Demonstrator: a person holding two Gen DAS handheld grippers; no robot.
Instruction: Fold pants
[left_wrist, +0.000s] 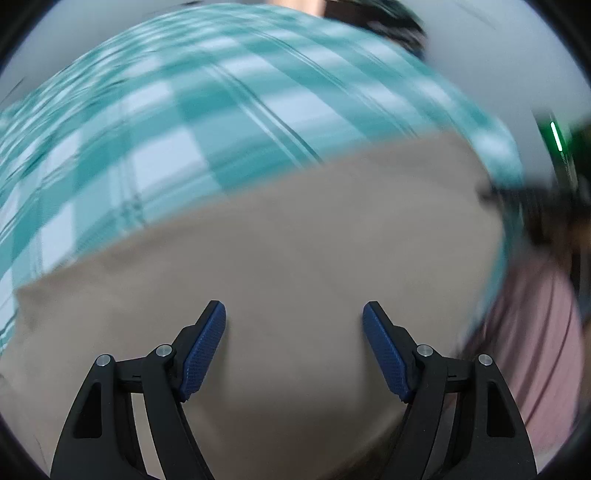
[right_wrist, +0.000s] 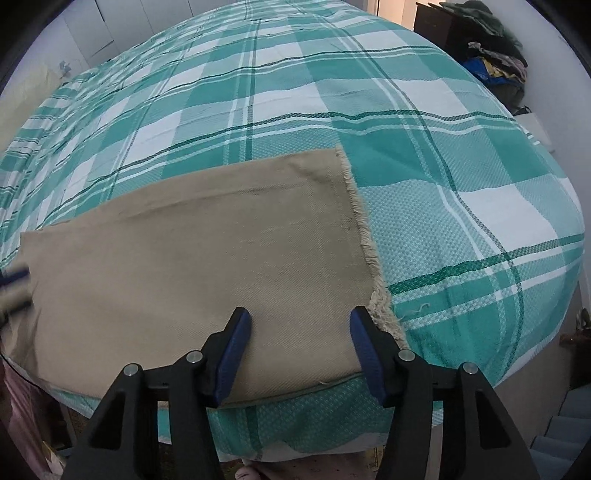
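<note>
Tan pants (right_wrist: 207, 258) lie flat on a bed with a teal and white checked cover (right_wrist: 332, 96). Their frayed hem (right_wrist: 364, 236) points right in the right wrist view. My right gripper (right_wrist: 299, 332) is open, just above the pants' near corner by the hem, holding nothing. My left gripper (left_wrist: 294, 321) is open over the tan pants (left_wrist: 295, 236), which fill the lower half of the blurred left wrist view, and holds nothing. The left gripper's blue tip (right_wrist: 14, 275) shows at the far left edge of the right wrist view.
A dark dresser with a pile of clothes (right_wrist: 491, 48) stands at the far right of the room. The bed's near edge (right_wrist: 295, 417) runs just below the pants. The person's pink clothing (left_wrist: 543, 332) shows at right in the left wrist view.
</note>
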